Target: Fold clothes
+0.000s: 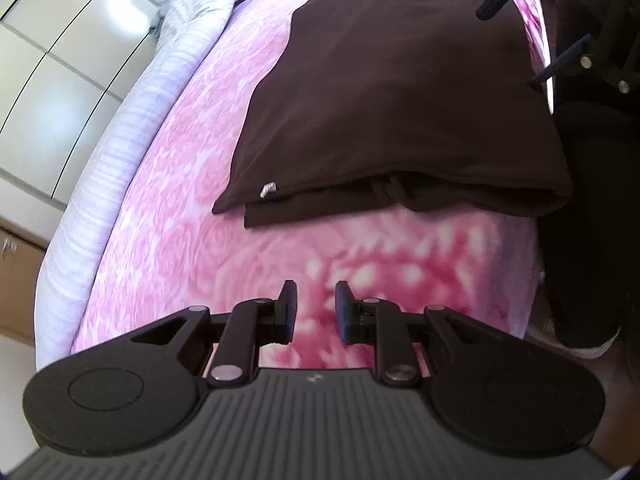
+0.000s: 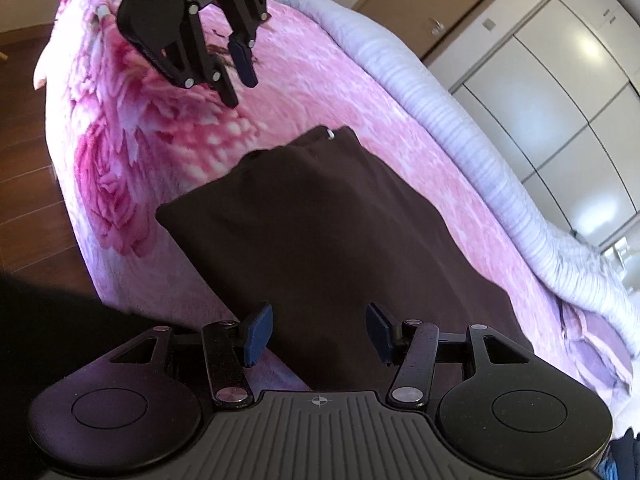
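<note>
Your left gripper (image 1: 312, 308) hovers over the pink floral blanket (image 1: 192, 208), near the bed's end. Its jaws stand a narrow gap apart with only blanket showing between them; nothing is pinched. The blue pads (image 1: 290, 306) touch no cloth.

The dark brown garment (image 1: 392, 92) lies folded into a rough rectangle on the blanket, ahead of your left gripper and apart from it. It runs along the bed's length. Its near hem shows stacked layers, and a small grey tag (image 1: 267, 190) sits at the corner of that hem.

Your right gripper (image 2: 320, 334) is over the garment's opposite end, close to the bed's side edge. Its jaws are spread wide, the brown cloth in view between them, but the pads (image 2: 259, 334) do not press on it. Whether the fingertips touch the fabric, you cannot tell.

A pale striped quilt (image 2: 460, 120) lies bunched along the bed's far side edge. White wardrobe doors (image 2: 568, 92) stand beyond it. Dark wood floor (image 2: 28, 148) shows past the bed's end.
</note>
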`<state>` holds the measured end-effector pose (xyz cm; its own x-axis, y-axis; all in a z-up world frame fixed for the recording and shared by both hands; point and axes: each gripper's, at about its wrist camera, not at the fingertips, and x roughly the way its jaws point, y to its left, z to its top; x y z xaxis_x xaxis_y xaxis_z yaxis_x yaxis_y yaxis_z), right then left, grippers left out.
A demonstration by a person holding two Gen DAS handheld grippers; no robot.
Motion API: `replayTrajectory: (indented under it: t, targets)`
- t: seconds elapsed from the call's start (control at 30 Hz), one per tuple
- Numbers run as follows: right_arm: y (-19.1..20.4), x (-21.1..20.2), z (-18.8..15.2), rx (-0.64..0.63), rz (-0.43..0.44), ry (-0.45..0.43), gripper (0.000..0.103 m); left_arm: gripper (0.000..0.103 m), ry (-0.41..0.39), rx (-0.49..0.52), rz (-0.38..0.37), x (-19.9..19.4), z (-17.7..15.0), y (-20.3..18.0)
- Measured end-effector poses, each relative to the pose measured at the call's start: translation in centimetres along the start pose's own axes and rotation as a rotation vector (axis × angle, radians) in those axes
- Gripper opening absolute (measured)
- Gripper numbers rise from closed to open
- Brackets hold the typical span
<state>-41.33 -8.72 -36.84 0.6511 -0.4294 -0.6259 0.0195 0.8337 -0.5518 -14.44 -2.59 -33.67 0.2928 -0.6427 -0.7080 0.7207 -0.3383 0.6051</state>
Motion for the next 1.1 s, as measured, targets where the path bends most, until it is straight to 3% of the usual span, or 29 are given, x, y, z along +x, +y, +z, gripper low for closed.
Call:
replayTrajectory:
  t: [0.13,0.23,0.47,0.53,0.67,0.73,0.8,0.83,1.1]
  targets:
    - [0.2,-0.1,0.4,0.018,-0.008,0.003,0.053,0.02,-0.01,0.065,0.015,1.4,0.5,0.3]
    - [0.9,-0.7,0.7,0.002,-0.007,-0.01,0.054,0.027,-0.009,0.13,0.056,2.1,0.4,0.0]
    - [4.8,-2.0,1.2,-0.21,0.053,-0.054,0.059,0.038,0.0,0.123,0.088,1.3,-0.4,-0.7]
    - [5.8,-1.8,1.4,-0.267,0.051,-0.067,0.059,0.045,-0.014,0.126,0.097,1.0,-0.8,-0.9]
    - [7.3,-0.4,2.0,-0.338,0.033,-0.057,0.059,0.069,-0.069,0.169,0.116,1.0,-1.2,-1.2]
    - [7.9,0.5,2.2,-0.37,-0.001,-0.05,0.058,0.071,-0.096,0.213,0.134,1.2,-1.3,-1.3]
    - [7.1,0.6,2.8,-0.301,0.021,-0.053,0.035,0.076,-0.126,0.258,0.141,1.6,-1.4,-1.2]
    - [6.7,0.7,3.1,-0.265,0.032,-0.055,0.004,0.076,-0.146,0.285,0.139,1.9,-1.4,-1.1]
    - [1.4,-3.4,4.9,-0.016,0.04,-0.149,0.002,0.08,-0.279,0.581,0.142,6.1,-0.1,-0.4]
